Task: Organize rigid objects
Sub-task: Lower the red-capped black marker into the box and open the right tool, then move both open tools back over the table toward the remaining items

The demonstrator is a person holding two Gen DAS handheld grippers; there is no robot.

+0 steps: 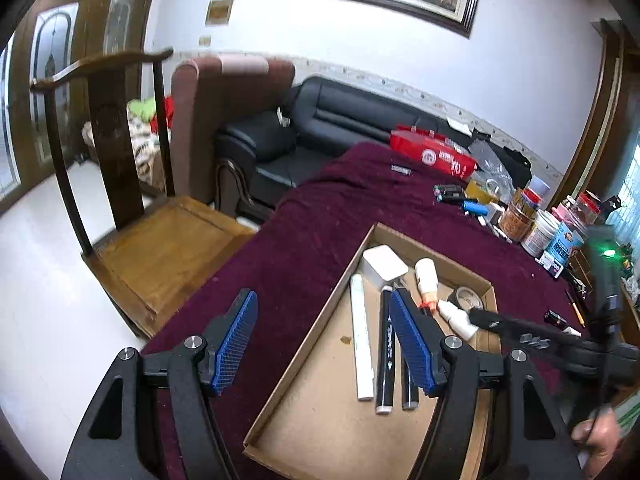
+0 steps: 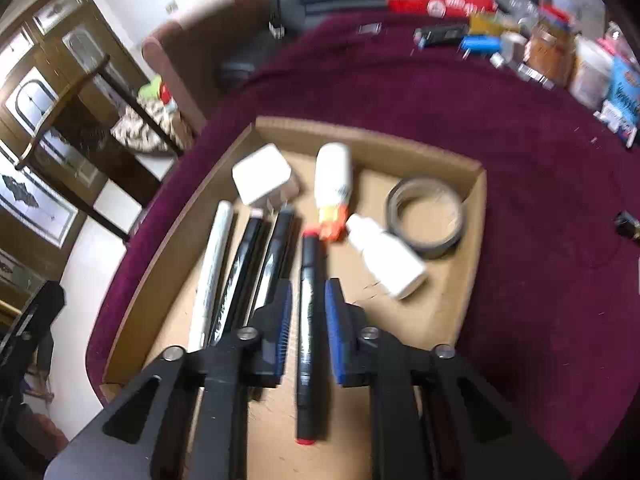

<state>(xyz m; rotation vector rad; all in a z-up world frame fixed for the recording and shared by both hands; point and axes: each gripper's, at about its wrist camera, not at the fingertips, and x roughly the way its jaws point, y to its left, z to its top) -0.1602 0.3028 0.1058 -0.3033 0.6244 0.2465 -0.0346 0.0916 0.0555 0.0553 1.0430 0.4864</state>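
Marker sits between right gripper pads over box
Pads look slightly apart from it; left gripper gapes wide

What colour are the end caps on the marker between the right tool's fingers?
Red on the marker, clearest in the right wrist view.

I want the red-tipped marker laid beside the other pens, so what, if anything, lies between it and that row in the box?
Nothing visible does. The red-tipped marker sits between the right gripper fingers, just right of the nearest black marker, with only bare cardboard box floor between them.
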